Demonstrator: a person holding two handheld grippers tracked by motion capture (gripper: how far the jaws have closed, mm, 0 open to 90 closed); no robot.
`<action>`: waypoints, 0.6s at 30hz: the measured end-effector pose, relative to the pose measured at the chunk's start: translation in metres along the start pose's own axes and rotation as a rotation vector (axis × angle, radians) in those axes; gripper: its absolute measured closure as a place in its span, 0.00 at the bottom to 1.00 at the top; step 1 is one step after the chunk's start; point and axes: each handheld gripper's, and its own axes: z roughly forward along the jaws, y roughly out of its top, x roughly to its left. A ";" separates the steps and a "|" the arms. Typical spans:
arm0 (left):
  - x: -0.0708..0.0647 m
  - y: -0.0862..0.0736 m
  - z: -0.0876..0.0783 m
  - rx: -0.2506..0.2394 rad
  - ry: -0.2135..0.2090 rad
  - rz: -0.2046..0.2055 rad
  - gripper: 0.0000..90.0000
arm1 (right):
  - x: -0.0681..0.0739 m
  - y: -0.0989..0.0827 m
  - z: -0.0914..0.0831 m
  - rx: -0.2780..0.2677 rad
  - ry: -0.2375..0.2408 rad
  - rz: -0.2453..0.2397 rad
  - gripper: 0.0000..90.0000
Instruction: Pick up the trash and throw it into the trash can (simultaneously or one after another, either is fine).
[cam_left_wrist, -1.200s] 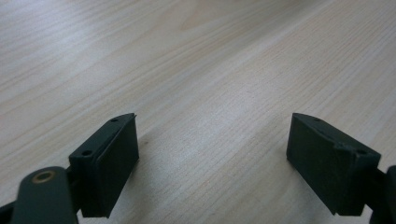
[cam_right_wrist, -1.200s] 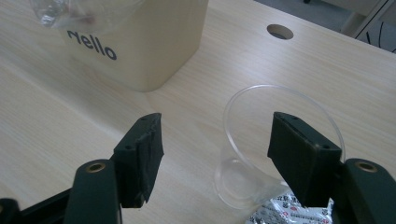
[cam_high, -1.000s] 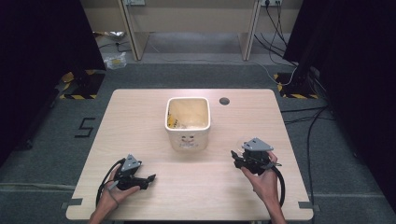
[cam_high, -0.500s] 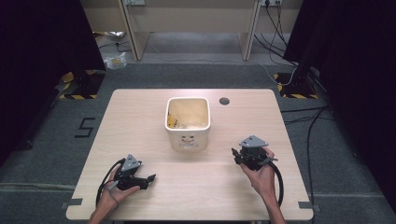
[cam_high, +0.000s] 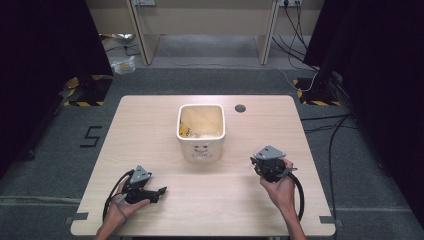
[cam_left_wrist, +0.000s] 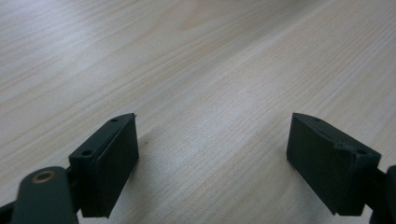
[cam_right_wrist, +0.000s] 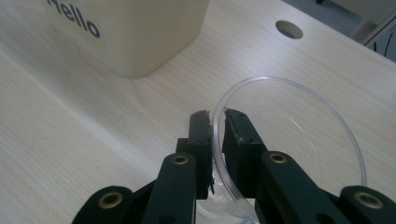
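Wooden table with a cream bin mid-table as landmark; right gripper just right of the bin, jaws just closed, now clamping the rim of a clear round lid. Left gripper well left of the bin, spread wide over bare wood, holding nothing. Grasp likely done; lifting and placing the lid left to do.

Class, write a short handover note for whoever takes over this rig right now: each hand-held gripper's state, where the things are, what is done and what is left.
Right hand-held gripper: jaws have just closed on the rim of a clear round dish, which lies on the table right of the cream tub.
Left hand-held gripper: open, empty, over bare tabletop.
Done: dish gripped.
Left: probably lifting the dish and moving it, perhaps to the tub; its destination isn't clear yet.
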 end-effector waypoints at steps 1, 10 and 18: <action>0.000 0.000 0.000 0.000 0.000 0.000 0.18 | -0.001 0.001 -0.002 -0.006 0.004 -0.005 0.90; 0.000 0.000 0.000 0.000 0.000 0.000 0.18 | -0.003 0.013 -0.017 -0.059 0.003 -0.013 0.90; 0.000 0.000 0.000 0.000 0.000 0.000 0.18 | -0.004 0.023 -0.027 -0.103 0.008 -0.017 0.90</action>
